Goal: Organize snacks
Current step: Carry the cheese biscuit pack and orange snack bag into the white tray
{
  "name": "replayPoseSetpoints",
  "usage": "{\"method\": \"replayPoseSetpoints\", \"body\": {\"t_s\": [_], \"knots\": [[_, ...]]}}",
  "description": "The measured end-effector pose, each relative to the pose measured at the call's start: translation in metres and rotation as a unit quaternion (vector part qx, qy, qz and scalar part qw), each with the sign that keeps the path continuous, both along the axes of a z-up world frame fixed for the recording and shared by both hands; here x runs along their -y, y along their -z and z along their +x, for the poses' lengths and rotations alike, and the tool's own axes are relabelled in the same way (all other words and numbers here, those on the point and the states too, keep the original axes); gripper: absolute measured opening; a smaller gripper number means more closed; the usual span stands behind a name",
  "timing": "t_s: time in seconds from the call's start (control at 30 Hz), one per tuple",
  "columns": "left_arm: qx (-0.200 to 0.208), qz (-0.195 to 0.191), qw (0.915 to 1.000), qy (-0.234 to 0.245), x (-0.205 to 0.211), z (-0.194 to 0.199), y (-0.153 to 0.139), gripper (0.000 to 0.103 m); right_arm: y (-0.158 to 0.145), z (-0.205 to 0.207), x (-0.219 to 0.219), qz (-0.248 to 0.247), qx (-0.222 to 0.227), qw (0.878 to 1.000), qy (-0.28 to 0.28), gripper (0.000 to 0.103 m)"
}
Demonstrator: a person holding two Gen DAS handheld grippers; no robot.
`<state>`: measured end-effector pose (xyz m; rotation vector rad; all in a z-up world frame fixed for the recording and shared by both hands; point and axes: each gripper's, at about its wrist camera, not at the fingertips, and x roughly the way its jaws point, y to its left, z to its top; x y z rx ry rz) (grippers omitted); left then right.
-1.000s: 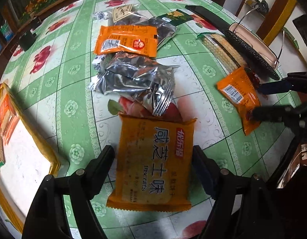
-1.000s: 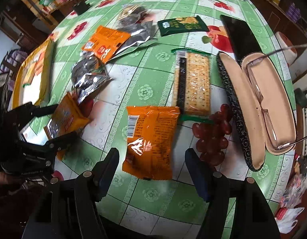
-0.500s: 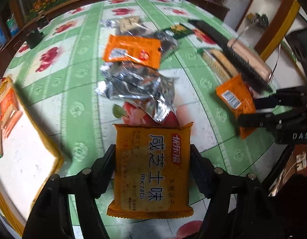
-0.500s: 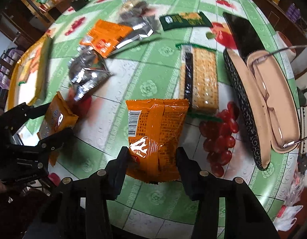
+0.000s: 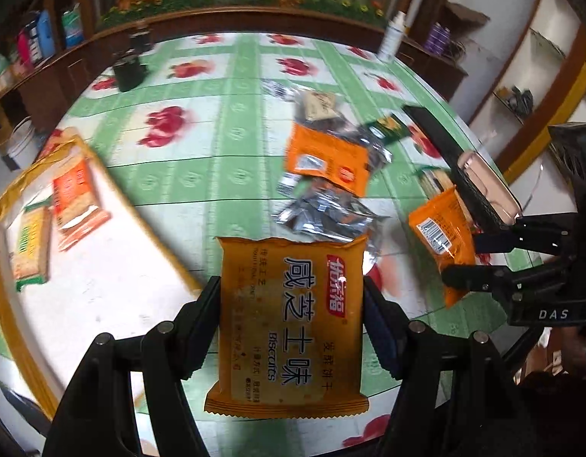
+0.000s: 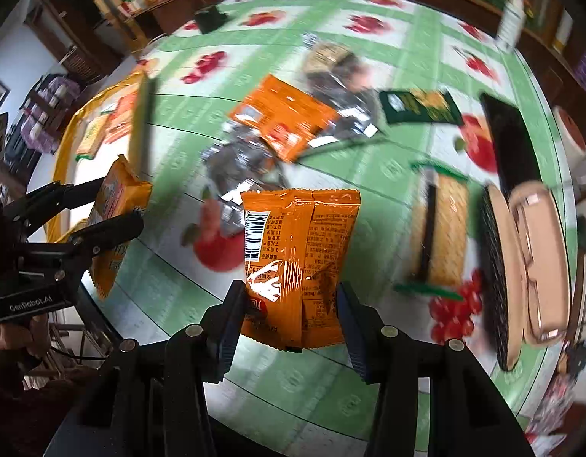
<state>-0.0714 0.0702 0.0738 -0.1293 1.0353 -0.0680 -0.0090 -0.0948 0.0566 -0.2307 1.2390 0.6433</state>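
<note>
Biscuits first: the left gripper [image 5: 293, 304] is clamped on the long sides of a yellow-orange biscuit packet [image 5: 291, 323], whose long axis runs straight out along the fingers, and the packet looks lifted clear of the green flowered tablecloth [image 5: 216, 87]. The right gripper [image 6: 289, 304] is likewise clenched on an orange snack pouch [image 6: 298, 266], barcode side up, its long axis also in line with the fingers. What the coming move turns on is the gold-rimmed tray [image 5: 114, 190]: it lies to the left of both packets, close beside the left gripper and well apart from the right, so the left hand is the nearer and would likely unload first. Two biscuit packs [image 5: 53, 213] already lie at the tray's far end, with bare white space nearer the gripper. Across the table, loose snacks remain: an orange packet [image 6: 281, 116], crumpled silver wrappers [image 6: 239, 160], a dark green packet [image 6: 420, 106] and a clear-wrapped cracker stack [image 6: 443, 228] beside an open glasses case [image 6: 521, 266].
</note>
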Motion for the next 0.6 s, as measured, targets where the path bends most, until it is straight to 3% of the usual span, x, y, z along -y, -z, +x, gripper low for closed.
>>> {"method": "replayPoseSetpoints", "body": {"t_s": [0.23, 0.33, 0.6], "knots": [[0.012, -0.001, 0.9991, -0.04, -0.036, -0.013, -0.008, 0.069, -0.019, -0.01, -0.052, 0.009, 0.016, 0.998, -0.057, 0.052], [0.021, -0.021, 0.998, -0.056, -0.056, -0.02, -0.015, 0.07, -0.028, -0.013, -0.076, 0.018, 0.017, 0.997, -0.078, 0.052], [0.028, -0.018, 0.9938, -0.106, -0.106, -0.036, -0.02, 0.069, -0.04, -0.012, -0.136, 0.036, 0.011, 0.994, -0.107, 0.052]]}}
